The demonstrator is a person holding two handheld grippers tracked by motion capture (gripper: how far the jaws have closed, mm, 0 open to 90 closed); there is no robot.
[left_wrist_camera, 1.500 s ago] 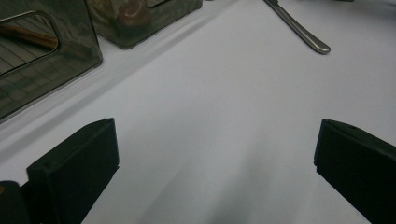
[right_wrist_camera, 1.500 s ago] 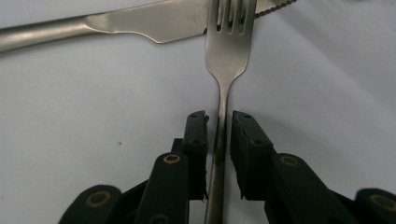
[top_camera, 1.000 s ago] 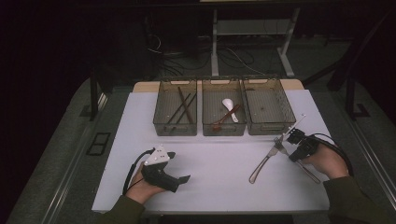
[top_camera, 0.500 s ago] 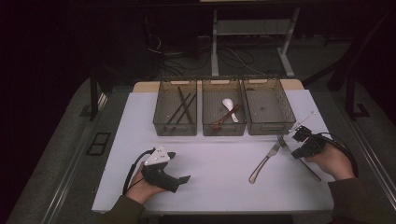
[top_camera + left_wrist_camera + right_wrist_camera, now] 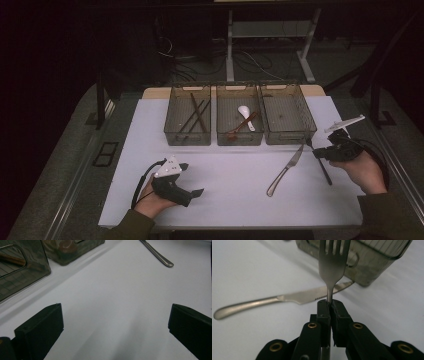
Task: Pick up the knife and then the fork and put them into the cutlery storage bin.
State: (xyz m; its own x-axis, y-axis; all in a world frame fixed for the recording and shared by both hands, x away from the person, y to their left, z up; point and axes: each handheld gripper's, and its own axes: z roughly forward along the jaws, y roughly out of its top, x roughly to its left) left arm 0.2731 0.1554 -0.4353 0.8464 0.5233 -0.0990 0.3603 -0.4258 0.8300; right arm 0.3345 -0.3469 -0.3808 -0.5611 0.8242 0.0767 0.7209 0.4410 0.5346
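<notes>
My right gripper [image 5: 329, 306] is shut on the neck of a metal fork [image 5: 332, 262], whose tines point away toward the nearest bin [image 5: 372, 260]. In the high view that gripper [image 5: 320, 152] sits at the right of the white mat, with the fork's handle [image 5: 325, 172] trailing back under the hand. A table knife [image 5: 285, 170] lies flat just left of it, blade toward the bins; it also shows as the knife [image 5: 282, 300] below the fork. My left gripper [image 5: 192, 180] rests at the front left, jaws open and nothing between them [image 5: 115, 322].
Three clear bins stand in a row at the back of the mat [image 5: 235, 200]. The left bin [image 5: 175, 135] holds chopsticks, the middle bin [image 5: 222, 137] a white spoon [image 5: 244, 112] and a reddish one, and the right bin [image 5: 300, 132] looks bare. The mat's right edge runs close to my right hand.
My right gripper has risen a little with the fork and drifted right, away from the knife. The left hand has kept still.
</notes>
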